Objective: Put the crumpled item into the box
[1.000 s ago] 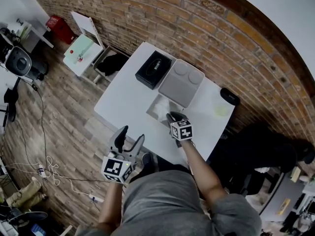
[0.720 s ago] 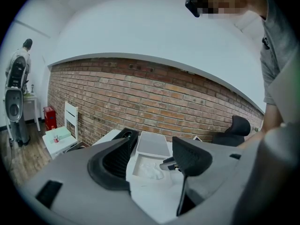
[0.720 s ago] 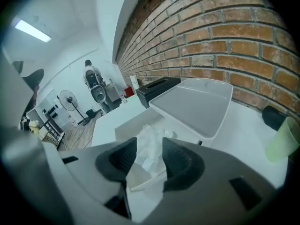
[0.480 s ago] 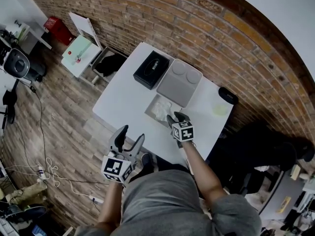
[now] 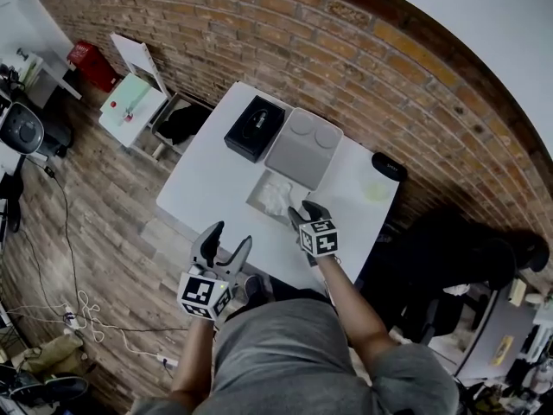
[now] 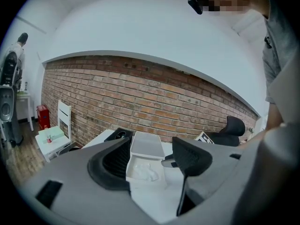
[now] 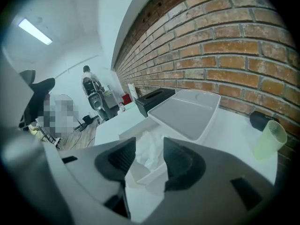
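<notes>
The crumpled item lay inside the small white box on the table. It looked like the main job was done and the letting-go step was ending.

The right gripper sat just beside the near side of the box. Its jaws were apart and held nothing. The crumpled item only showed through the gap, down in the box. The left gripper hung off the near edge of the table. Its jaws were wide apart and empty too.

Next, I think the right gripper should lift back and away. It should go slowly so it does not bump the light box or pull the crumpled item out.

A second ago the right gripper's jaws reached over the edge of the box. Now they had pulled back a little. The left gripper had stayed where it was.
</notes>
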### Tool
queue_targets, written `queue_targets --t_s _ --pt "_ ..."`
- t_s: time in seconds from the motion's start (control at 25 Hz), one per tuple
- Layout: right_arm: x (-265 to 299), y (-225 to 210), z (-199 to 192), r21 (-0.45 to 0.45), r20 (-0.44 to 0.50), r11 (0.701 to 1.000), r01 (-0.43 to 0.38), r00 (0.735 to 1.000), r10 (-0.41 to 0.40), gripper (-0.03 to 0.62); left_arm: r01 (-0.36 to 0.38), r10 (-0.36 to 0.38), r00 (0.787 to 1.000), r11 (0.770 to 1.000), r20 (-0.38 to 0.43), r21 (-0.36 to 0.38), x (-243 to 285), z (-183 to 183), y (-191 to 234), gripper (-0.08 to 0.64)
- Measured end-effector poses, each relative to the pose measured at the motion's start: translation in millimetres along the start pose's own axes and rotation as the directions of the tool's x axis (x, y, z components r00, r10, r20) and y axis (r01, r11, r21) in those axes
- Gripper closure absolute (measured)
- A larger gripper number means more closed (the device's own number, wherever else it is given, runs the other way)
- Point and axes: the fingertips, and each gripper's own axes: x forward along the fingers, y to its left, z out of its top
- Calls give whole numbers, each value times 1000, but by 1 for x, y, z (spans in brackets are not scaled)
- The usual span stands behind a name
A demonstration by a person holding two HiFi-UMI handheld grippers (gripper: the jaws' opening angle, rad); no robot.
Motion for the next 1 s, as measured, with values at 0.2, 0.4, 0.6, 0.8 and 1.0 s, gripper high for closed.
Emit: queue_targets --t_s 0.2,0.4,0.6,0.8,1.0 --pt "-13 5 -1 10 18 1000 17 1000 -17 377 21 -21 1000 1000 -4 17 0 0 -1 290" --pt "-26 11 -3 13 30 1000 24 999 -25 362 27 -27 1000 1000 -1 0 -7 -3 4 290" --pt "-32 24 -6 15 39 999 30 999 -30 328 18 -19 999 999 -42 -28 -10 -19 18 290" --pt "-36 33 -13 20 37 999 35 999 -36 318 34 -37 998 998 -58 -46 -8 -32 24 290" --pt "-38 41 -17 15 35 999 33 999 -33 308 44 -45 997 999 -70 -12 0 -40 28 290"
